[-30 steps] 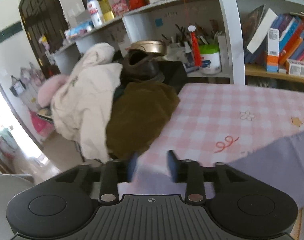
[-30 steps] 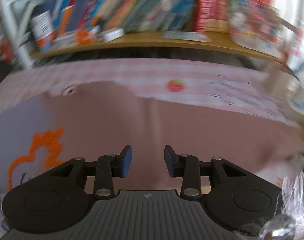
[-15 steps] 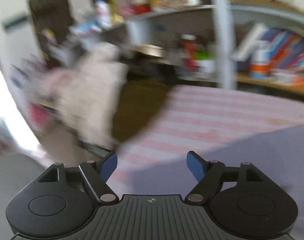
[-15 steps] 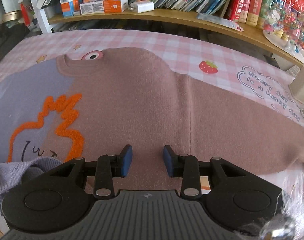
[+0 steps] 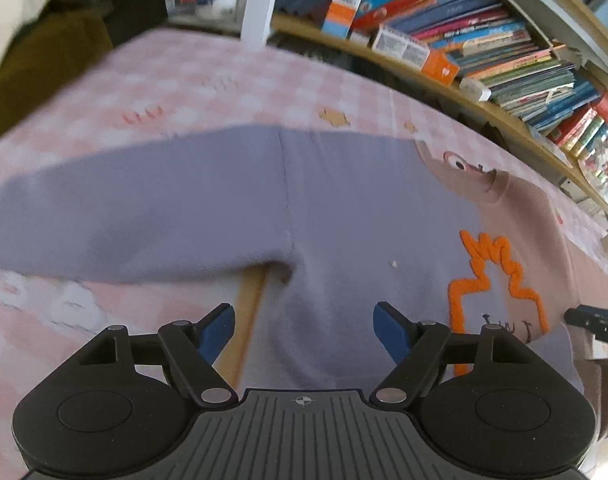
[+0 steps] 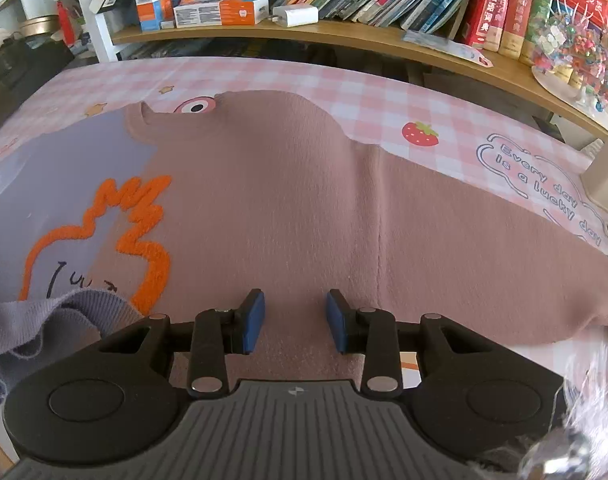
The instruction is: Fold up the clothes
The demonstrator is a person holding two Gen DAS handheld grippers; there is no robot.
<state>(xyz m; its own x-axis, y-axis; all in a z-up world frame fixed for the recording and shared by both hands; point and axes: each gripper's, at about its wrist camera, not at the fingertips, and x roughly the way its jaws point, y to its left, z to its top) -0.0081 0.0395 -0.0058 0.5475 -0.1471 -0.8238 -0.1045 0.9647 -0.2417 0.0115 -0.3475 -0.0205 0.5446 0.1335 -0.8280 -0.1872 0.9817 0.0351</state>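
Note:
A sweater (image 5: 343,200), lavender on one half and brown on the other (image 6: 284,200), lies spread flat on the pink checked tablecloth (image 6: 383,92). An orange outline figure (image 5: 499,276) marks its chest. The lavender sleeve (image 5: 124,200) stretches left and the brown sleeve (image 6: 483,240) right. My left gripper (image 5: 304,316) hovers open and wide over the lavender body near the armpit, holding nothing. My right gripper (image 6: 294,302) hangs over the brown lower body, jaws narrowly apart with nothing pinched between them. Lavender hem fabric (image 6: 56,320) is bunched at its left.
Bookshelves (image 6: 343,0) packed with books and boxes run along the table's far side. A pile of coats and dark clothes (image 5: 32,40) sits past the table's left end. The wooden table edge (image 5: 248,308) shows under the sleeve. A pale box (image 6: 603,176) stands at the right.
My left gripper swung right, from facing the clothes pile at the table's end to over the lavender body, and its jaws spread wide. The right gripper stayed nearly still.

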